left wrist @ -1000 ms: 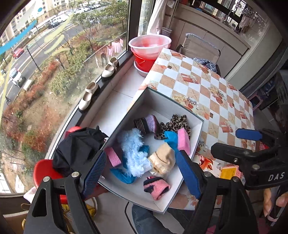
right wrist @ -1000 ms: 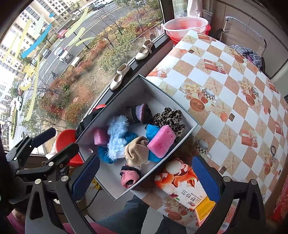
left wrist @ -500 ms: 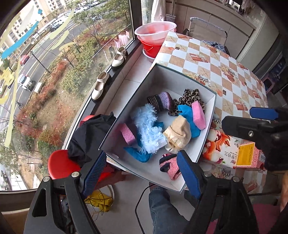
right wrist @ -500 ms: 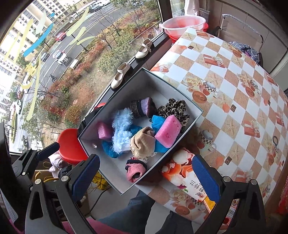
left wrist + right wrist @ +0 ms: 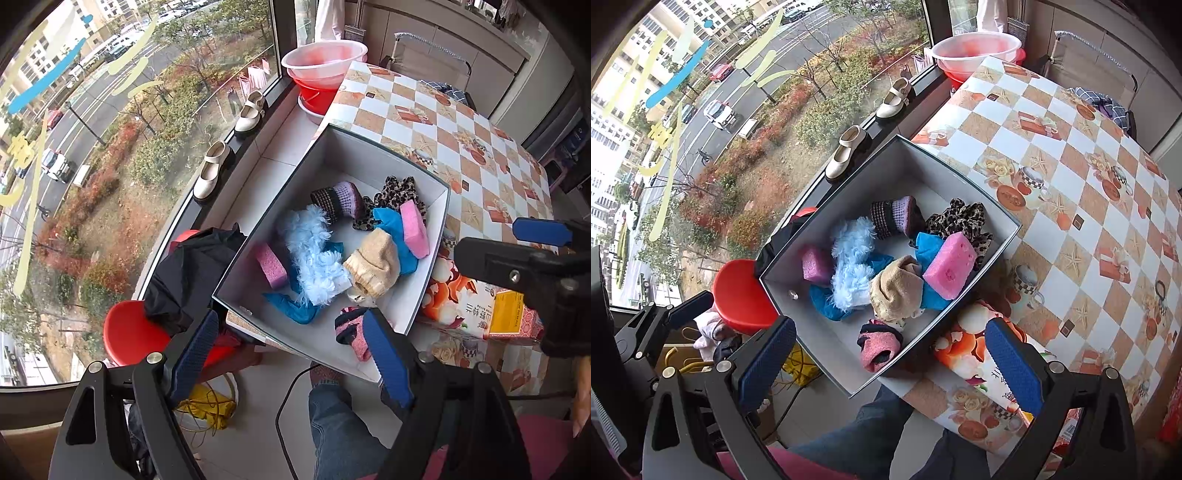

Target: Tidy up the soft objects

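Observation:
A grey cardboard box (image 5: pixel 334 146) overhangs the table's near corner. Inside lie a pink sponge (image 5: pixel 413 229), a purple sponge (image 5: pixel 271 264), a light-blue fluffy piece (image 5: pixel 314 258), a beige knitted piece (image 5: pixel 373 264), a leopard cloth (image 5: pixel 397 188), a purple sock (image 5: pixel 338 201), a blue cloth (image 5: pixel 295 306) and a pink-black sock (image 5: pixel 352 328). My left gripper (image 5: pixel 291 356) hangs open above the box's near edge, nothing between its pads. My right gripper (image 5: pixel 890 363) is open too, above the near corner of the box (image 5: pixel 960 173), the pink sponge (image 5: pixel 949 266) ahead of it.
A checkered tablecloth (image 5: pixel 443 122) covers the table, with a tissue pack (image 5: pixel 465 306) beside the box. Left of the box are a red stool (image 5: pixel 129 332) and a black garment (image 5: pixel 188 273). Shoes (image 5: pixel 212 171) and basins (image 5: pixel 321 70) sit by the window. A person's jeans leg (image 5: pixel 340 424) is below.
Both grippers have drawn back from the box towards the person, so it sits higher and smaller in the views. Their jaws are as wide as before. The things in the box lie unmoved.

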`<state>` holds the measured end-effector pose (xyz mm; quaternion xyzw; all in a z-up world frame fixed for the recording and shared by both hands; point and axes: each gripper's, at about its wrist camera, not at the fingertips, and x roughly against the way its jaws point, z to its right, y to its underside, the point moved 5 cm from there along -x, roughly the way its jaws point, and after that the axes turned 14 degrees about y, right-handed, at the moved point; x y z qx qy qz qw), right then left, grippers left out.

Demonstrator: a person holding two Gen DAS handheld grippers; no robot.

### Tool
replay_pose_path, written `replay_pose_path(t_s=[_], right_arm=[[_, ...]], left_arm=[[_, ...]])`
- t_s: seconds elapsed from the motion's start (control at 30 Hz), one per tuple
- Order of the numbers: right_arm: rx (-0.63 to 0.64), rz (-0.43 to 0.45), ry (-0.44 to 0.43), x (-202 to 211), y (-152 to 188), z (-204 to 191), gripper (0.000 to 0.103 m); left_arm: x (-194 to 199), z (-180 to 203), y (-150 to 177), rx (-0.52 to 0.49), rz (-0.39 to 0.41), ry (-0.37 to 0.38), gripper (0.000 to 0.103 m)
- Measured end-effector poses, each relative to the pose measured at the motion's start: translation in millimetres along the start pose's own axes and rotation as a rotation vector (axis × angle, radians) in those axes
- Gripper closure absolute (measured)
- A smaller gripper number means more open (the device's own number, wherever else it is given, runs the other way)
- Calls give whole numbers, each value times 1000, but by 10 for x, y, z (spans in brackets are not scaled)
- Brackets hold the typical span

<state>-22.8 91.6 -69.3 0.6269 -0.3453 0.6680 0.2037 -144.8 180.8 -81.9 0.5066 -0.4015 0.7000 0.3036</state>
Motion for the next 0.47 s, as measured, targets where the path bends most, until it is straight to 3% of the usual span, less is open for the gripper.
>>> replay_pose_path(t_s=[0.33,0.47], right_arm=[[1,2,1,11,16,-27,0],[-3,5,5,23,10,-38,0]], left_arm=[[-23,-131,47,52,-16,11,20],[73,-171,0,88,46,124,20]])
